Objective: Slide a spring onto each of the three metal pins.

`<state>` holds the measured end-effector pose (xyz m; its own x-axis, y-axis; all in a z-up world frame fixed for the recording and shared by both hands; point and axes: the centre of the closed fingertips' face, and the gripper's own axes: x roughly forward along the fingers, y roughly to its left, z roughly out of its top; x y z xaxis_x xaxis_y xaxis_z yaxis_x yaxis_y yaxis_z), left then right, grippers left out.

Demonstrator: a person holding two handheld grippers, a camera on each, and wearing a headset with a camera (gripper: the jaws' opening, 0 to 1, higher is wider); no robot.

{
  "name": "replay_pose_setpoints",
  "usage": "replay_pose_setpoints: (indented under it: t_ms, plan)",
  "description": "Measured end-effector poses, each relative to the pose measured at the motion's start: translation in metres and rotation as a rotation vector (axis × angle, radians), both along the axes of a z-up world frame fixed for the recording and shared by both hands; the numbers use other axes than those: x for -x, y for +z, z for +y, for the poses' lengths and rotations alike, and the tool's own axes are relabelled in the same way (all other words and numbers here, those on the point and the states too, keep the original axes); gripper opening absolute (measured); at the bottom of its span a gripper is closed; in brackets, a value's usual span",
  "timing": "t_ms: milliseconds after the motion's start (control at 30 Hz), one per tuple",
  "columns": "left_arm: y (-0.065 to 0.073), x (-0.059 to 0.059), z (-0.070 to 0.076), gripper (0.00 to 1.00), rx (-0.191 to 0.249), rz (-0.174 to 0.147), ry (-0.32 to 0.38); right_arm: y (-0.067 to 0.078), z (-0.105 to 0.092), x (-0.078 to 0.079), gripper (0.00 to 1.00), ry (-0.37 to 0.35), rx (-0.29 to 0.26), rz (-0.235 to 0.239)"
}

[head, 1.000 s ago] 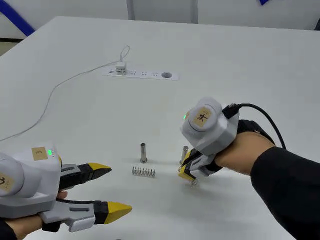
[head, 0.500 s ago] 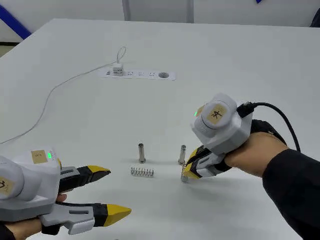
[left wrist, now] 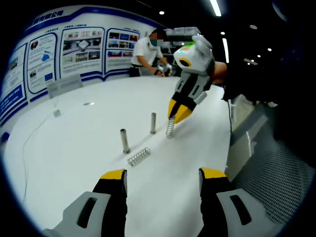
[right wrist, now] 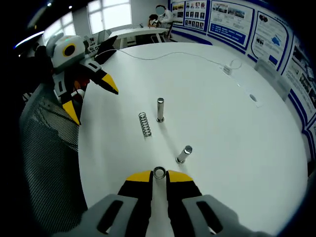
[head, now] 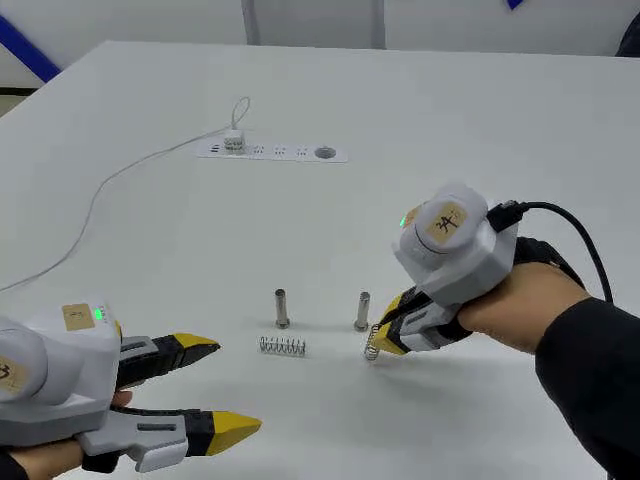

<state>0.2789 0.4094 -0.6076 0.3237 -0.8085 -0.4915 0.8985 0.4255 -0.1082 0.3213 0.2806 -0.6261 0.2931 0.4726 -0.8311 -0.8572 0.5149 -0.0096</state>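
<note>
Two metal pins stand upright on the white table: one pin (head: 281,308) on the left and another pin (head: 362,311) to its right. A loose spring (head: 282,346) lies flat just in front of the left pin. My right gripper (head: 385,340) is shut on a second spring (head: 372,343), held tilted just right of the right pin (right wrist: 184,154), its ring end (right wrist: 159,173) between the yellow tips. My left gripper (head: 212,390) stands open near the front left, apart from the loose spring (left wrist: 139,156), with nothing between its fingers.
A white power strip (head: 272,151) with a plugged charger and a thin cable (head: 110,180) lies at the back of the table. A person stands at a far table (left wrist: 148,52). The table's edge runs close on the right of the left gripper view.
My right gripper has lifted the spring off the table and drawn slightly right, away from the right pin. The left gripper has stayed put.
</note>
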Motion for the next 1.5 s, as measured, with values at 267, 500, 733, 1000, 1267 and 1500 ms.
replay_pose_setpoints:
  t_ms: [267,500,733,1000,1267,1500]
  plan:
    - [0.002,0.0,-0.001,0.6,0.012,-0.001,0.001,0.009,0.001,-0.001,0.12,0.004,0.008,-0.003]
    - [0.004,-0.001,0.0,0.6,0.025,-0.006,0.003,0.018,0.003,-0.001,0.12,0.004,0.004,-0.016]
    - [0.005,-0.002,0.0,0.6,0.034,-0.007,0.003,0.04,0.0,-0.009,0.12,-0.002,-0.001,-0.048]
    - [0.006,-0.002,-0.001,0.6,0.038,-0.01,0.007,0.061,0.0,-0.026,0.12,-0.01,-0.002,-0.105]
    - [0.006,-0.002,0.0,0.6,0.033,-0.011,0.007,0.059,0.003,-0.037,0.12,-0.007,0.008,-0.114]
    - [0.005,-0.003,0.001,0.6,0.03,-0.008,0.013,0.053,0.003,-0.042,0.12,-0.007,0.011,-0.101]
